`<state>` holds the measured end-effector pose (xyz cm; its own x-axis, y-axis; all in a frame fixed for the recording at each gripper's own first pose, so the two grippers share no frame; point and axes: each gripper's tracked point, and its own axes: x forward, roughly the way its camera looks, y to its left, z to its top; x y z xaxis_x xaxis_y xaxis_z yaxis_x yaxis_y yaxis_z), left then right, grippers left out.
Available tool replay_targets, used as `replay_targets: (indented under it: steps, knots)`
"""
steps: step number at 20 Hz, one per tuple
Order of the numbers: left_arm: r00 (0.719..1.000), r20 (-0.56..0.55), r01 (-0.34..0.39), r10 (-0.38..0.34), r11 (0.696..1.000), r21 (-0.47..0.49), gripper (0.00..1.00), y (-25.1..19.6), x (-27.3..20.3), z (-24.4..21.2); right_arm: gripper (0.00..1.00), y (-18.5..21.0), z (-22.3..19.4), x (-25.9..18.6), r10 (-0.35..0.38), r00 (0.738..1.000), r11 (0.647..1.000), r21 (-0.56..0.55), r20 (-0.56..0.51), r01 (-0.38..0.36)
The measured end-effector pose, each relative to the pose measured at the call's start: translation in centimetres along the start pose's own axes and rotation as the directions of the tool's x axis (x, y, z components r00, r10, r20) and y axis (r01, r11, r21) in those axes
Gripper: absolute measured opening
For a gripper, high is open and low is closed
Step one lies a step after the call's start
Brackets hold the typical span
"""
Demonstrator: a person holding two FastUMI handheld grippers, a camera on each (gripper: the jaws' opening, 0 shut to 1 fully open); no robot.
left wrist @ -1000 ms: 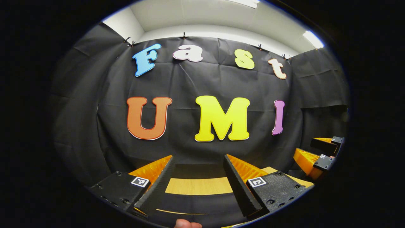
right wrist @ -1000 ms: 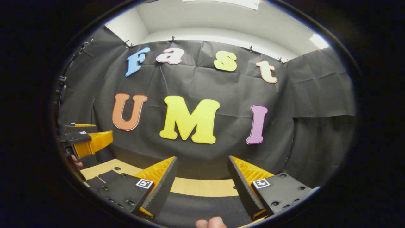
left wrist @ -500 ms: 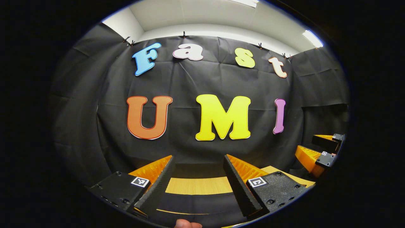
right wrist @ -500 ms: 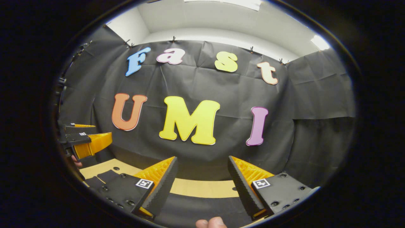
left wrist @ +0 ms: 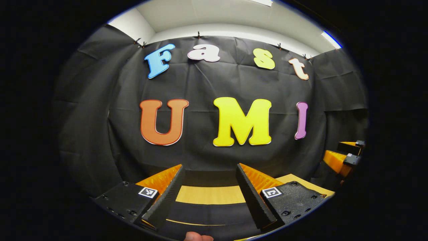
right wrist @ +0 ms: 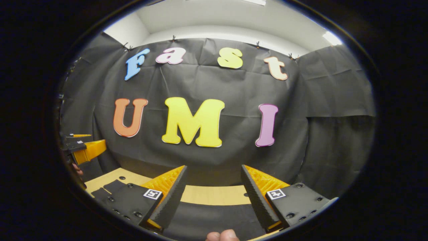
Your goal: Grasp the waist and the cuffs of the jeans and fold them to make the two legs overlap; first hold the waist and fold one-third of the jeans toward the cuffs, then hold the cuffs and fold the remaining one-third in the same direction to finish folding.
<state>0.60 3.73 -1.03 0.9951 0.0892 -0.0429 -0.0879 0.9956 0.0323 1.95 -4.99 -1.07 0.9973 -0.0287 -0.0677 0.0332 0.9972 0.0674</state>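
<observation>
Wooden counter [left wrist: 209, 195] lying ahead; left tool [left wrist: 209, 192] and right tool [right wrist: 214, 194] are hovering wide, holding nothing, folding seemingly not begun

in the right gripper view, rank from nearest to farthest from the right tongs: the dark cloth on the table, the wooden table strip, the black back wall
1. dark cloth: right under and between the right tongs.
2. wooden table strip: just beyond the cloth, ahead of the fingertips.
3. black back wall: farthest, rising behind the table.
</observation>
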Motion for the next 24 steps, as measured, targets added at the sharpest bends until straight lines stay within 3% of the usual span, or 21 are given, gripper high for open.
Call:
replay_targets:
  steps: [3, 6, 8, 10, 12, 14, 17, 19, 22, 24]
  knots:
    - [0.996, -0.053, -0.069, 0.068, 0.997, -0.017, 0.97, 3.5, 0.1, -1.8, 0.97, -4.2, -2.5, 0.4, -0.016, 0.995, 0.997, 0.074, -0.097, 0.024]
    - [0.977, -0.166, -0.152, 0.134, 0.983, -0.1, 0.98, 8.2, -0.6, -6.0, 0.98, -9.6, -7.1, 0.3, -0.034, 0.971, 0.98, 0.185, -0.237, 0.079]
    - [0.951, -0.268, -0.211, 0.157, 0.959, -0.189, 0.98, 11.1, -1.7, -10.0, 0.98, -13.0, -10.8, 0.2, -0.033, 0.939, 0.933, 0.326, -0.342, 0.152]
    - [0.912, -0.375, -0.292, 0.168, 0.908, -0.302, 0.98, 13.4, -3.5, -14.5, 0.99, -15.7, -14.0, 0.6, -0.023, 0.903, 0.838, 0.483, -0.43, 0.252]
    - [0.864, -0.478, -0.39, 0.16, 0.814, -0.431, 0.99, 15.0, -5.2, -19.3, 0.99, -19.0, -18.4, 0.1, -0.001, 0.861, 0.729, 0.589, -0.508, 0.348]
    - [0.821, -0.554, -0.487, 0.135, 0.672, -0.557, 0.99, 15.7, -7.1, -22.8, 0.98, -20.5, -22.6, -0.4, 0.028, 0.824, 0.625, 0.653, -0.566, 0.427]
    - [0.788, -0.607, -0.583, 0.107, 0.447, -0.678, 0.99, 16.9, -8.9, -26.8, 0.98, -20.7, -27.4, -2.6, 0.074, 0.773, 0.541, 0.677, -0.63, 0.499]
    - [0.78, -0.618, -0.613, 0.099, 0.321, -0.722, 0.99, 17.3, -10.0, -28.0, 0.98, -20.8, -29.4, -3.6, 0.11, 0.756, 0.478, 0.701, -0.645, 0.529]
    - [0.768, -0.635, -0.637, 0.083, 0.191, -0.747, 0.99, 17.9, -10.5, -30.6, 0.98, -20.9, -31.5, -3.6, 0.131, 0.741, 0.379, 0.724, -0.658, 0.576]
    - [0.753, -0.654, -0.657, 0.069, 0.117, -0.745, 0.99, 17.9, -10.4, -31.8, 0.98, -20.7, -32.7, -3.3, 0.136, 0.734, 0.338, 0.728, -0.665, 0.597]
